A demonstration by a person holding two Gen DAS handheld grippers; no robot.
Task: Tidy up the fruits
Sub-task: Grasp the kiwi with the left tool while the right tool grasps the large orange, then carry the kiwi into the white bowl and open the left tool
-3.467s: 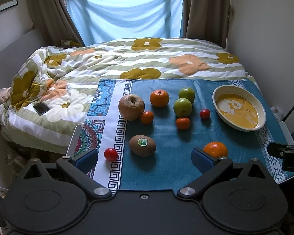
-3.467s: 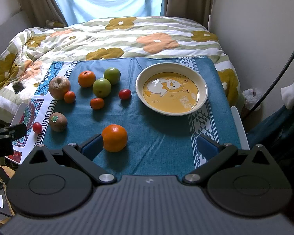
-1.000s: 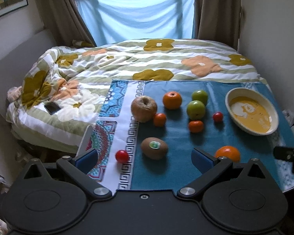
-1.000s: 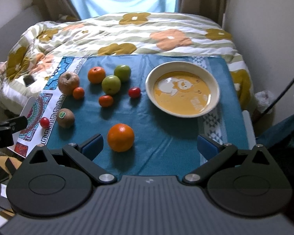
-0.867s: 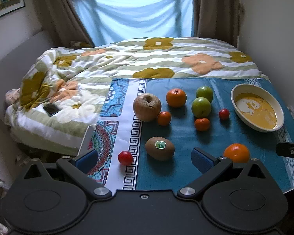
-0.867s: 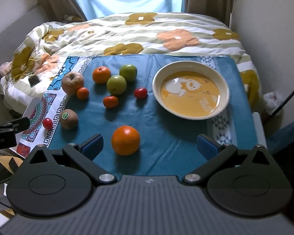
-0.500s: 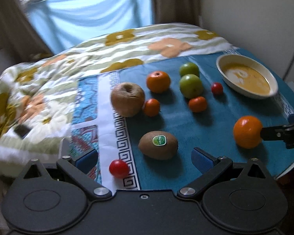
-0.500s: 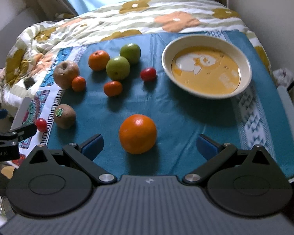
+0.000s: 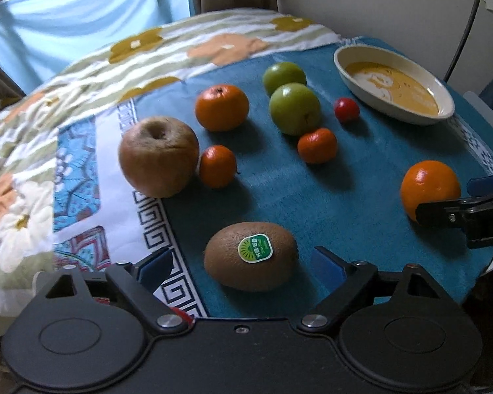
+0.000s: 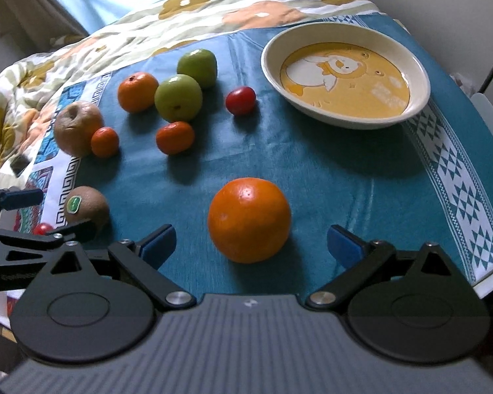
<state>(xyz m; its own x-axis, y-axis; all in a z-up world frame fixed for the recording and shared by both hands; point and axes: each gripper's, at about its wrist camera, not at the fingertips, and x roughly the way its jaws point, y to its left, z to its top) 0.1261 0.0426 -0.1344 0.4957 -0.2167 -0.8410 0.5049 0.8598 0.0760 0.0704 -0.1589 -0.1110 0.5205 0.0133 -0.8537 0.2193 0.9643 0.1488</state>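
Nothing has been sorted yet, by the look of it: every fruit lies loose on the teal cloth (image 10: 328, 177) and the bowl (image 10: 407, 111) at the far right corner holds none. Nearest, the left gripper (image 9: 240, 267) straddles the kiwi (image 9: 250, 256) by the near left edge, its jaws having just been closing yet with gaps on both sides of the fruit, so no grip. The right gripper (image 10: 251, 241) brackets the large orange (image 10: 249, 220) near the front edge, jaws wide apart and clear of it. A cherry tomato (image 10: 42, 229) peeks out at the near left corner. Further in sit the brown apple (image 9: 158, 156) with a small mandarin (image 9: 217, 166) touching it, then another mandarin (image 9: 317, 145), a bigger tangerine (image 9: 222, 107), two green apples (image 9: 294, 108) and a red tomato (image 9: 346, 109) just short of the bowl. I judge the whole job is left, likely starting with these two pickups
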